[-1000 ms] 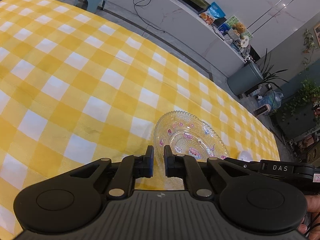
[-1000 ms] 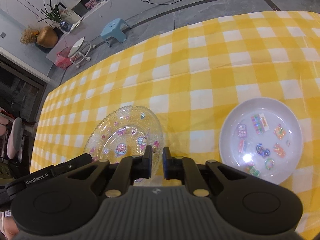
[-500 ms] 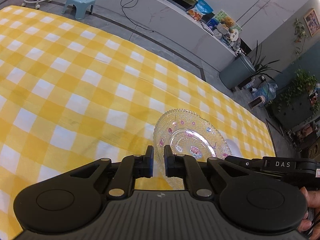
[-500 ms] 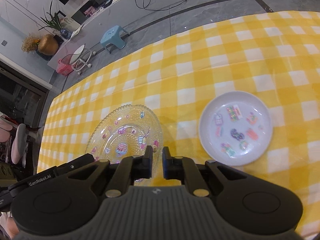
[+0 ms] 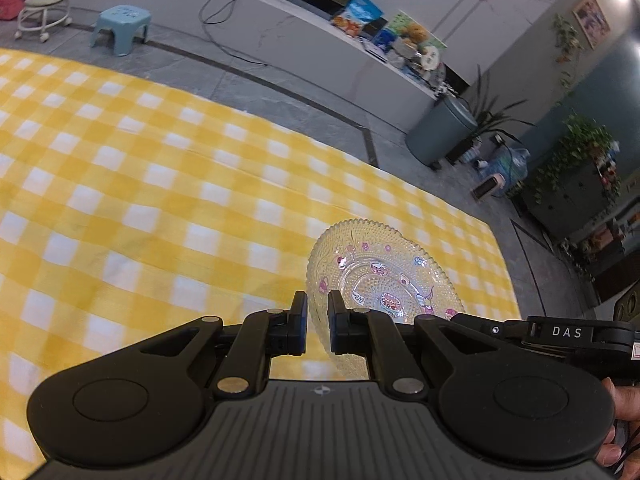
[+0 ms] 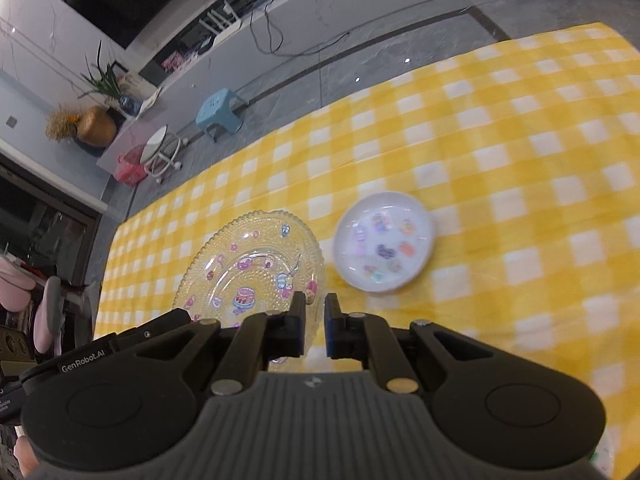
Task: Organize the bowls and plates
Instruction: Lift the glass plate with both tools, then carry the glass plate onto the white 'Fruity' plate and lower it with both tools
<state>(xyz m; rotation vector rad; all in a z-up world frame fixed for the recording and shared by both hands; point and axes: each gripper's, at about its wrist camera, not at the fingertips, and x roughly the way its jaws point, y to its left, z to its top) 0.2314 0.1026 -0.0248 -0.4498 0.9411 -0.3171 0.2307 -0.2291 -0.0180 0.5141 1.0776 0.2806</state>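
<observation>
Two grippers hold one clear glass plate [image 6: 256,264] between them, one on each side. The left gripper [image 5: 317,328] has its fingers clenched on the plate's left rim. The right gripper [image 6: 314,330] has its fingers clenched on the right rim. The plate looks lifted up off the table [image 6: 520,152], because it sits high and tilted in both views. I think two grips are used so the wide plate stays steady and does not tip or slip.

This plate has a bumpy, beaded edge and little cartoon stickers on it, like a cake and small animals. Nothing else lies in it.

Near it, off to the right, a small white plate [image 6: 385,242] rests flat on the table. It has small colourful stickers on it too, and no food that I can see. My guess is the big glass plate will go next to it or be stacked with it, but I cannot be sure which.

A yellow and white checked cloth covers the table. Past the table there is a grey floor with a small blue stool [image 6: 218,114] and a little white rolling stool [image 5: 42,10]. A person's hand [image 5: 618,428] shows at the edge, holding the left gripper's handle.
</observation>
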